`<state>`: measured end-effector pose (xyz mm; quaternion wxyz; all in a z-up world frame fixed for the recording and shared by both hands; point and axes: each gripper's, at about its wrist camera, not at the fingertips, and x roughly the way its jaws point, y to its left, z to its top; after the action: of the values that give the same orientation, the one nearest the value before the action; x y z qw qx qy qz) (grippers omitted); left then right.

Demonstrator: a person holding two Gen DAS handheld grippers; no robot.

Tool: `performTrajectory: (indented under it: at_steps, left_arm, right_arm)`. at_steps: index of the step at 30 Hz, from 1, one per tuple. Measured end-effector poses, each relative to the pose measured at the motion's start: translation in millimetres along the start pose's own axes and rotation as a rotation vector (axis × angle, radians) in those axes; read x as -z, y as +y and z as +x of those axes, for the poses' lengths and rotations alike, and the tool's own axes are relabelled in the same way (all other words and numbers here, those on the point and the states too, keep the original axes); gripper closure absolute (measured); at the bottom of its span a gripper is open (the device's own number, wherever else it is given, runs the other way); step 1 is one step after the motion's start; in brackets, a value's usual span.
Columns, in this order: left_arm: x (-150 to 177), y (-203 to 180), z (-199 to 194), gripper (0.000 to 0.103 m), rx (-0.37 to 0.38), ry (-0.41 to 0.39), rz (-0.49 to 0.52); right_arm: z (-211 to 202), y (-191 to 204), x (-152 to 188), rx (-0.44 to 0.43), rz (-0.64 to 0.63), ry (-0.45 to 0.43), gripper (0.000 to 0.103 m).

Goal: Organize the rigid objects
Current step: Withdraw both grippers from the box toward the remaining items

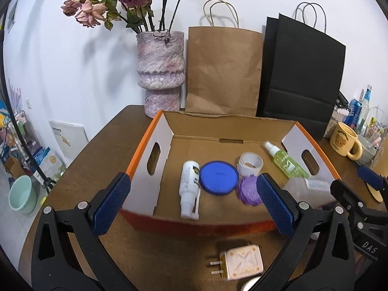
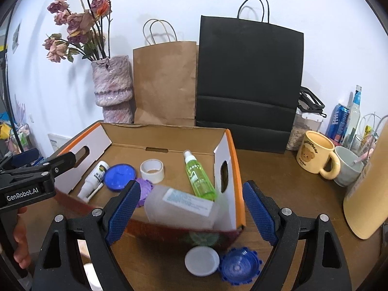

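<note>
Two views are shown, and we take the left wrist view first. We see the left hand-held gripper (image 1: pixel 192 203) with its blue-padded fingers spread wide and nothing between them, poised over the near edge of an orange-rimmed cardboard box (image 1: pixel 155 189) on the brown table (image 1: pixel 101 145). Inside the box lie a white bottle (image 1: pixel 189 189) on its side, a round blue lid (image 1: pixel 218 177) touching it, a roll of white tape (image 1: pixel 249 163), a purple flower-shaped piece (image 1: pixel 249 191) and a green spray bottle (image 1: pixel 287 163) near the right wall. On the table just in front of the box rests a pale plug adapter (image 1: pixel 238 263), prongs pointing left. Behind the box stand a mottled vase (image 1: pixel 160 72) of dried roses, a brown paper bag (image 1: pixel 223 70) and a black paper bag (image 1: pixel 300 77). At far right we read "DAS" on the body of the other tool, and a yellow mug (image 1: pixel 345 141) bears a bear face whose lettering is too small to read.

In the right wrist view, the right hand-held gripper (image 2: pixel 191 213) is likewise wide open and grips nothing. A translucent bottle (image 2: pixel 180 208) with a pale, unreadable label lies in the box's near right corner. On the table before the box sit a white cap (image 2: pixel 201 260) and, touching it, a blue toothed disc (image 2: pixel 240 268). At left the other tool reads "GenRobot.AI".
</note>
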<state>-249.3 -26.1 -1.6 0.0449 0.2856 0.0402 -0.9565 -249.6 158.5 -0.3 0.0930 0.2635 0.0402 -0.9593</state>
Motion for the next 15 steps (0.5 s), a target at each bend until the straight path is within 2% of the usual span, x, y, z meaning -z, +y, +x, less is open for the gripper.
performTrajectory:
  at_steps: [15]
  left_arm:
    - [41, -14, -36, 0.000, 0.016, 0.021, 0.012]
  right_arm:
    - [-46, -15, 35, -0.005, 0.001, 0.009, 0.013]
